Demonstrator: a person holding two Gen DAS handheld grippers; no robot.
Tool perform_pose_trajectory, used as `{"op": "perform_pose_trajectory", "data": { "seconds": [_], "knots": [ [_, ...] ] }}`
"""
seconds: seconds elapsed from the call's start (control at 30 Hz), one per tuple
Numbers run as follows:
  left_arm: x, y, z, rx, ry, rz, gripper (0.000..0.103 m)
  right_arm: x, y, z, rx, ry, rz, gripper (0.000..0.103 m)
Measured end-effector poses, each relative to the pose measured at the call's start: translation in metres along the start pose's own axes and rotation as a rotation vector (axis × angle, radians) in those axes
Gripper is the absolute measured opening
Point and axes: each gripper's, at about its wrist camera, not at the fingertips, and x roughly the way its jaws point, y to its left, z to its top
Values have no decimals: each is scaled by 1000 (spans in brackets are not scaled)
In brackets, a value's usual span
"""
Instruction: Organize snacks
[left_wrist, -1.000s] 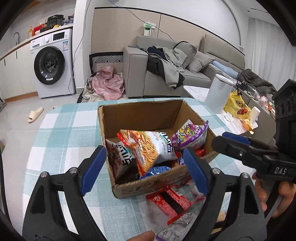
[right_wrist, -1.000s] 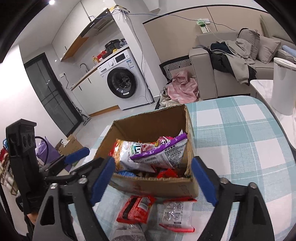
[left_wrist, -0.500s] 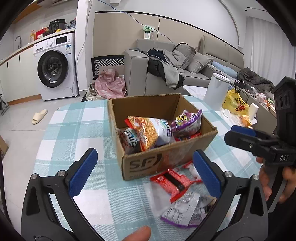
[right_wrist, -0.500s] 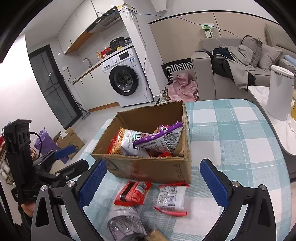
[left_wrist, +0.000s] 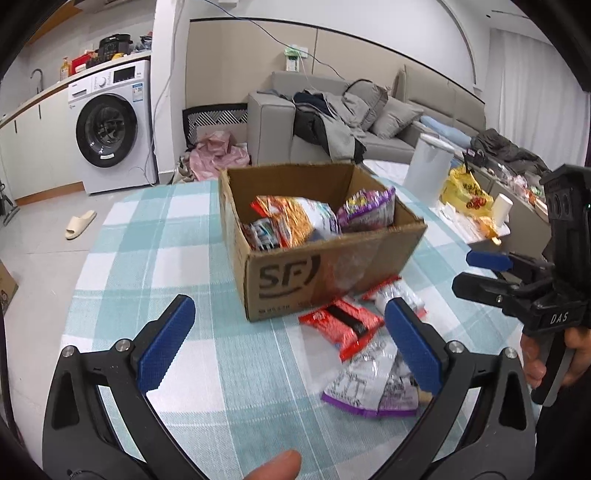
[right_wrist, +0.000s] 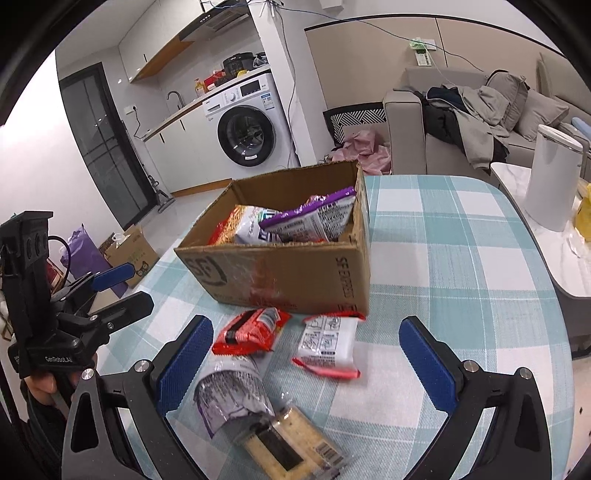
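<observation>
Both grippers empty, above the near edge of the checked tablecloth (right_wrist: 443, 266). Left gripper (left_wrist: 291, 347): blue pads spread wide at the bottom of the left wrist view, nothing between them; a fingertip of the holding hand shows at the bottom centre edge. Right gripper (right_wrist: 306, 363): pads likewise spread wide at the bottom of the right wrist view, holding nothing. Judged step: between picks, some snacks already boxed, four packets yet to be gathered. Nearest the right gripper, bottom centre of its view: a clear-wrapped cracker pack (right_wrist: 291, 446), partly under a silver and purple packet (right_wrist: 229, 395) that lies just beside the left pad. Further in, at mid frame: a red packet (right_wrist: 251, 330) and a white packet with red trim (right_wrist: 328, 345), both just in front of the cardboard box (right_wrist: 295, 273); the white one reaches the foot of the box wall. Inside the box, an orange noodle-print bag (left_wrist: 295, 221) and a purple bag (right_wrist: 314, 218) lean on one another. Next move, as judged: lower one gripper over a loose packet, most likely the red or white one, close on it flat, lift over the front wall. Limits: printing on packets unreadable; box floor and lower packets hidden by the front wall; cracker pack cut off from the left wrist view by the right pad; motion blur on the box front. Far back: washing machine (right_wrist: 247, 129), upper centre, and sofa (right_wrist: 461, 122), upper right.
</observation>
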Motion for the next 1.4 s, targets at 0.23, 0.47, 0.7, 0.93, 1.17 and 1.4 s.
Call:
{"op": "perform_pose_trajectory", "data": {
  "seconds": [0.23, 0.47, 0.7, 0.93, 1.17, 1.4],
  "knots": [
    [5, -9, -16, 16, 29, -1, 102, -2, -1, -15, -4, 32, -17, 103],
    [10, -17, -25, 32, 58, -6, 102, 0, -10, -27, 1, 62, -7, 103],
    [13, -26, -29, 57, 82, -19, 102, 3, -13, -37, -47, 136, -22, 103],
    [23, -36, -35, 84, 115, -33, 102, 14, -4, -49, -137, 193, -46, 103],
    [33, -44, -43, 109, 141, -38, 102, 20, 1, -56, -185, 232, -46, 103],
    [40, -50, -50, 119, 161, -46, 102, 21, 10, -61, -224, 258, -9, 103]
  ]
}}
